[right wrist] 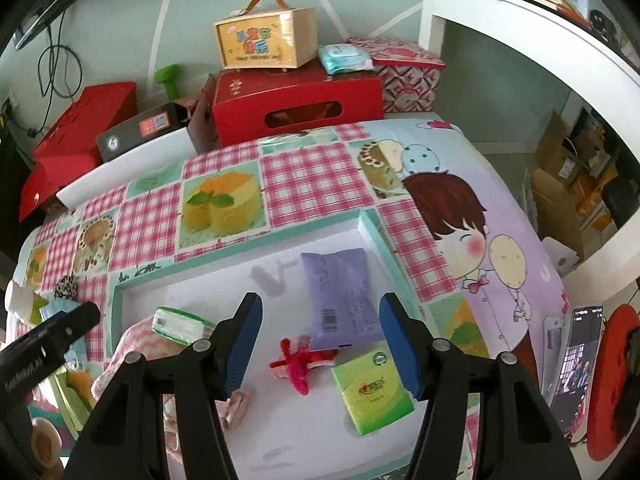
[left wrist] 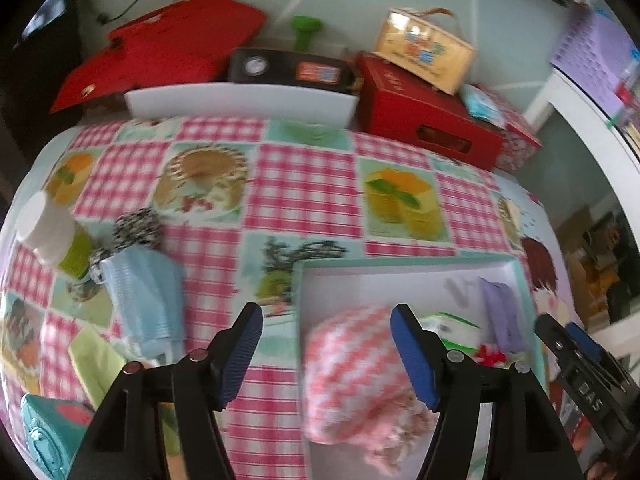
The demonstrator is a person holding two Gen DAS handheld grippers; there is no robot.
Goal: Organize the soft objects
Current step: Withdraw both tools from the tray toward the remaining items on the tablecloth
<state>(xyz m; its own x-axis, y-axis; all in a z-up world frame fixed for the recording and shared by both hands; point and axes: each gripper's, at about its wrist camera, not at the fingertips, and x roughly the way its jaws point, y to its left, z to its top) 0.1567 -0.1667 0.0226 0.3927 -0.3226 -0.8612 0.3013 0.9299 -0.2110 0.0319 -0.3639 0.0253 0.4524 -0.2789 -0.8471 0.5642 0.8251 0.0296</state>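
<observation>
- Hovering above the white tray (left wrist: 400, 276), the left gripper (left wrist: 326, 344) has its blue pads spread apart with nothing pressed between them.
- A pink-and-white knitted cloth (left wrist: 356, 372) lies in the tray's corner at 7 o'clock, below the left gripper and free of both pads.
- The right gripper (right wrist: 320, 340) hangs over the same tray, jaws apart and empty.
- Inside the tray: a purple tissue pack (right wrist: 340, 296) near 12 o'clock, a green tissue pack (right wrist: 370, 394) at 5 o'clock, a red plush toy (right wrist: 298, 364) between them.
- On the tablecloth (left wrist: 304, 184) at 9 o'clock of the tray lies a light-blue cloth (left wrist: 148, 300).
</observation>
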